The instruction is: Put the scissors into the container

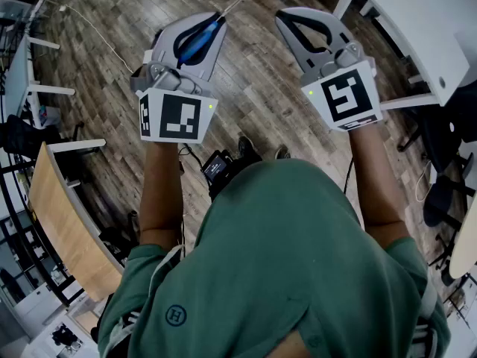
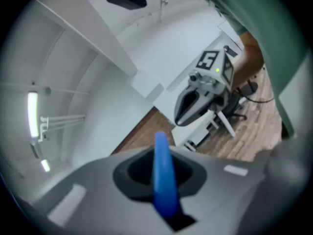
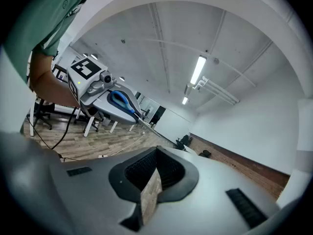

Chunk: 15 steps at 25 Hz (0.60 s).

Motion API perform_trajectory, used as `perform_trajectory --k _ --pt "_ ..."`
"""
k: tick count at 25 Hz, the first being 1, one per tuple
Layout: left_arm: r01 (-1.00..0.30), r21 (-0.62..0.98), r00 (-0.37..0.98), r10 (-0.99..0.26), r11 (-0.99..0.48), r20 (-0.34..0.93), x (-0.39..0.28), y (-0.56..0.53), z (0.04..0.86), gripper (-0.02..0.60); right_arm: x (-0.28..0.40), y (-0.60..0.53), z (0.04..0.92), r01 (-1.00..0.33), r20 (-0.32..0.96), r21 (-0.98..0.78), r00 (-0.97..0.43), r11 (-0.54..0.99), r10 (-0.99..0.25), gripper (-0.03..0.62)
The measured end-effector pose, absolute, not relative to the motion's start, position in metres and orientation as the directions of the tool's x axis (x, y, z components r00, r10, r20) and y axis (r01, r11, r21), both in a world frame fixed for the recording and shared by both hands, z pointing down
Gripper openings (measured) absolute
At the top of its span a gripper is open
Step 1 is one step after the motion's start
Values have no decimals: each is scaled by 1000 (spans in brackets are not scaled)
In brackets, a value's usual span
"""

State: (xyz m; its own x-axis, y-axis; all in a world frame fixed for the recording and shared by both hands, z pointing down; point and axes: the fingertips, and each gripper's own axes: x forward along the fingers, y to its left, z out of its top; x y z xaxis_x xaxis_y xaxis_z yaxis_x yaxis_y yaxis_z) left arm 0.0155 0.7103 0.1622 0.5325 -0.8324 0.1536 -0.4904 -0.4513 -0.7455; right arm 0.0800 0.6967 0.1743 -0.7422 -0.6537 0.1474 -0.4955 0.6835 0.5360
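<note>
Far left of the scissors (image 1: 200,39), a tan curved board (image 1: 63,222) and some white frames stand on the wood floor (image 1: 112,21), with a thin cable (image 1: 93,32) trailing across it. The scissors sit in the left tool (image 1: 214,22), whose jaws pinch the blue handle while the pale blades poke out past the tips. Gripping by the handle likely keeps the points leading, ready to go in first. Both tools are held about level in front of the person, over bare floor, so this looks like carrying rather than placing. Just right of the scissors, the right tool (image 1: 283,17) has its jaws pressed together on nothing (free to steady a container, I would guess). Further right of the scissors is a white desk (image 1: 417,21). No container shows in any view. Nothing near the scissors blocks them, and the desk's edge and legs seem the only obstacles.
</note>
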Motion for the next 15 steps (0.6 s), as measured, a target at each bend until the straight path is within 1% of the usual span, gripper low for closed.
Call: perform_trajectory --k 8,15 --pt "-494 -741 534 -832 -455 154 10 705 167 34 76 693 179 -491 166 541 -733 683 -659 6" --pt "-496 -738 536 -830 -457 154 5 702 168 34 68 692 178 -499 141 513 -754 699 -642 8"
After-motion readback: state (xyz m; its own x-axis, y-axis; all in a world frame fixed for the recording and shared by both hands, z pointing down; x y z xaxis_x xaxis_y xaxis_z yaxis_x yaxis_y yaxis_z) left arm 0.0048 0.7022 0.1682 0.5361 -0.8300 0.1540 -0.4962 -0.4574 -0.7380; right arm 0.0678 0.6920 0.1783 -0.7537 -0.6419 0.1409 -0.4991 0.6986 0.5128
